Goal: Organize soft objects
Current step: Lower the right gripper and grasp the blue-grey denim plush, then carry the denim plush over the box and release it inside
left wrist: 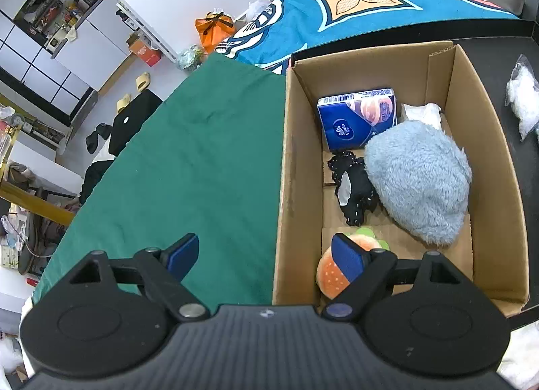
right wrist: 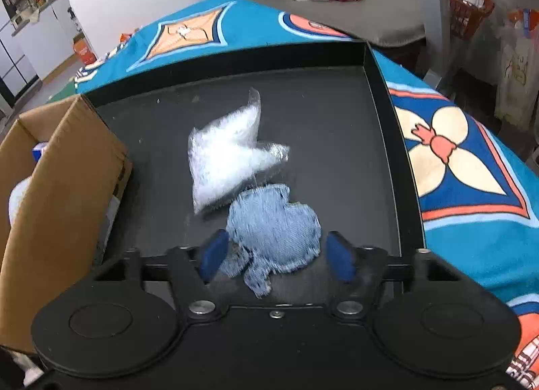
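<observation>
Right wrist view is showing a frayed, pale-blue denim patch (right wrist: 274, 231) lying between the open right claw (right wrist: 276, 257), crumpled.

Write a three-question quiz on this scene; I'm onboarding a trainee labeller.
1. True or false: the fluffy light-blue plush lies inside the brown cardboard box.
2. What lies between the right gripper's open jaws?
3. The clear plastic bag of white filling lies on: A) green cloth B) black tray C) box.

Key: 1 true; 2 the frayed blue denim patch; 3 B.
</observation>
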A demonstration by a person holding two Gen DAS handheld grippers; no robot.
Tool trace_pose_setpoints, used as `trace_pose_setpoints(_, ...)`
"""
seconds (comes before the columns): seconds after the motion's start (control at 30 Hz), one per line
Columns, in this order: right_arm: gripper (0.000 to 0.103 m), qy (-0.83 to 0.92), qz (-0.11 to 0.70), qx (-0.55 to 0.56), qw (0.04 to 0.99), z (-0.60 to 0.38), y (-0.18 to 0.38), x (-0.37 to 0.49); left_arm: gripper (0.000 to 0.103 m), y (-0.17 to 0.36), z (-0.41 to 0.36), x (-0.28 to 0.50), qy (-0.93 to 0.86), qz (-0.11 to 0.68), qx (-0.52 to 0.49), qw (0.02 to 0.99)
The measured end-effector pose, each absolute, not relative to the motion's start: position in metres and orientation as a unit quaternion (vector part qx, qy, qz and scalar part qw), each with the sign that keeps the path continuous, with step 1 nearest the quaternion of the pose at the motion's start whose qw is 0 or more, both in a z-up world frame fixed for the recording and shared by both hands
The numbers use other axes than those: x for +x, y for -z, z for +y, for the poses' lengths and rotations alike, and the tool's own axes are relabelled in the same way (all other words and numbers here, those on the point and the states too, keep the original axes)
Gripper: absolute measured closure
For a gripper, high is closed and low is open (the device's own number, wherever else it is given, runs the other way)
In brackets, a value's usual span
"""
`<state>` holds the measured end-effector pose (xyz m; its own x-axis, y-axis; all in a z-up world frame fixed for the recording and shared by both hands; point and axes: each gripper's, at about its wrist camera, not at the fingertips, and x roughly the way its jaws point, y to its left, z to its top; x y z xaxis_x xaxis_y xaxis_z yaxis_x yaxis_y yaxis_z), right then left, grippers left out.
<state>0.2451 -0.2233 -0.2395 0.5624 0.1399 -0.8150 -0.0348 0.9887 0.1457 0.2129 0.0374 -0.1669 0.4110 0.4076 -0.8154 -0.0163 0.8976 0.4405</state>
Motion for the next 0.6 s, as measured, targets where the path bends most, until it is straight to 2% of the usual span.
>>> trace_pose_setpoints(0.07, 0.026, -0.055, 0.459, 0.065, 0.885, -0.222, 0.2394, 0.2474, 0.018, 0.1655, 0.0386, 0.2131, -0.128, 0.527, 0.185, 0.82)
trace_pose_setpoints(0.23, 0.029, -0.058, 0.46, 0.054, 0.885, -0.2173, 0.2453, 0.2504, 0.018, 0.1652, 0.0401, 0.2166, -0.127, 0.527, 0.178, 0.821)
trace_pose_setpoints(0.27, 0.034, -0.057, 0.459, 0.046, 0.885, -0.2167, 0.2452, 0.2495, 0.018, 0.165, 0.0406, 0.2173, -0.128, 0.527, 0.178, 0.821)
trace_pose_setpoints(0.3, 0.044, -0.056, 0.461, 0.037, 0.885, -0.216, 0.2443, 0.2491, 0.018, 0.1653, 0.0407, 0.2178, -0.128, 0.528, 0.177, 0.821)
trace_pose_setpoints(0.4, 0.055, -0.061, 0.469, 0.027, 0.881, -0.217, 0.2422, 0.2489, 0.018, 0.1663, 0.0412, 0.2181, -0.127, 0.528, 0.181, 0.82)
trace_pose_setpoints(0.6, 0.06, -0.066, 0.482, 0.039, 0.873, -0.2185, 0.2384, 0.2455, 0.018, 0.1629, 0.0414, 0.2156, -0.124, 0.525, 0.179, 0.823)
